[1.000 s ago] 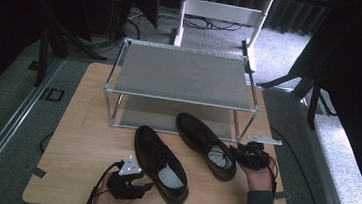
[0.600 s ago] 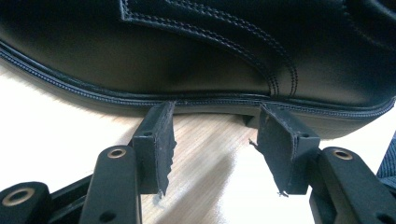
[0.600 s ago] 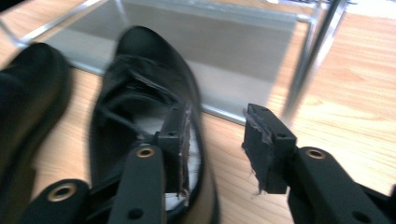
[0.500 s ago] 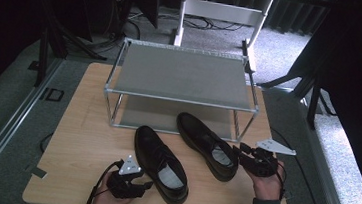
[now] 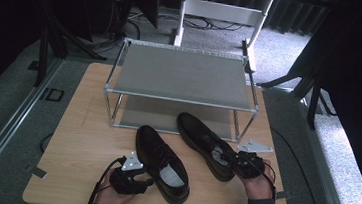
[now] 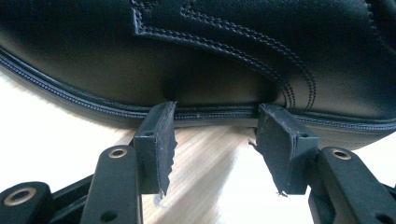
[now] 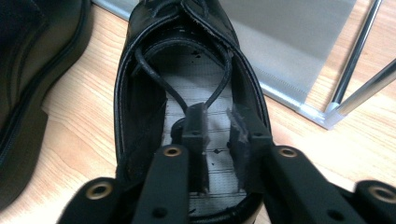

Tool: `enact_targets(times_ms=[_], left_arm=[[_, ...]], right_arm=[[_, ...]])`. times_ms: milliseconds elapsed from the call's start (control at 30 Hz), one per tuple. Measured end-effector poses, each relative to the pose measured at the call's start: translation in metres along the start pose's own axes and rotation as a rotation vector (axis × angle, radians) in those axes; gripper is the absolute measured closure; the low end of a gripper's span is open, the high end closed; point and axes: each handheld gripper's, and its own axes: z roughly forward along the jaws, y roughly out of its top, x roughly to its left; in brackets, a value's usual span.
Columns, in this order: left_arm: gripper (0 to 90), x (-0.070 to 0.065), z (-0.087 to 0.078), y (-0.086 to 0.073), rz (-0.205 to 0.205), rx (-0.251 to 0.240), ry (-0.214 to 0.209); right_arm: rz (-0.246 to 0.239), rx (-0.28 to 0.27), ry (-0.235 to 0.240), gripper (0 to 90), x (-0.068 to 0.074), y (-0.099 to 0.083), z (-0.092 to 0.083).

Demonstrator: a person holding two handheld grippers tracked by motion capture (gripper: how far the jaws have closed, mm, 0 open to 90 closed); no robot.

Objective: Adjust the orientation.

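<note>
Right gripper [image 5: 248, 165] has shifted onto right shoe's [image 5: 204, 143] heel at lower right, jaws narrowly parted inside it. Left gripper [image 5: 131, 180], jaws wide, touches left shoe's [image 5: 162, 163] side, lower centre.

Two black leather shoes, the left shoe [image 5: 161, 164] showing rows of fine dotted stitching and the right shoe [image 5: 204, 144] showing a grey lined insole, are sitting on a pale wood-grain tabletop [image 5: 84, 143]; the rack [image 5: 181, 77] is showing grey mesh shelves and silver poles; both grippers' jaws are looking matte black.
</note>
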Motion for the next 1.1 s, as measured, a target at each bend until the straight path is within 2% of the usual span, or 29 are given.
enact_targets(times_ms=[233, 467, 533, 700, 867, 933, 1000, 1100], left_arm=[[47.4, -0.003, 0.014, 0.012, 0.033, 0.005, -0.002], [47.4, -0.008, 0.031, 0.026, 0.070, 0.006, -0.020], [47.3, -0.010, 0.036, 0.030, 0.083, 0.007, -0.024], [46.8, -0.017, 0.046, 0.038, 0.100, 0.011, -0.037], [46.3, -0.023, 0.052, 0.041, 0.113, 0.012, -0.058], [46.3, -0.025, 0.054, 0.042, 0.116, 0.011, -0.065], [46.4, -0.025, 0.054, 0.042, 0.117, 0.012, -0.067], [47.2, -0.023, 0.053, 0.042, 0.107, 0.007, -0.077]], right_arm=[[0.023, -0.038, 0.003, 68.2, -0.003, 0.000, -0.004], [0.051, -0.096, -0.029, 65.5, -0.010, 0.000, -0.012], [0.062, -0.084, -0.037, 65.0, -0.014, 0.000, -0.011], [0.107, -0.048, 0.004, 63.6, -0.023, -0.001, 0.000], [0.109, -0.002, 0.019, 64.1, -0.024, -0.002, 0.012], [0.121, 0.003, 0.029, 71.4, -0.024, -0.003, 0.016], [0.127, 0.006, 0.005, 81.2, -0.023, -0.002, 0.017], [0.168, 0.008, -0.003, 83.4, -0.025, 0.001, 0.018]])
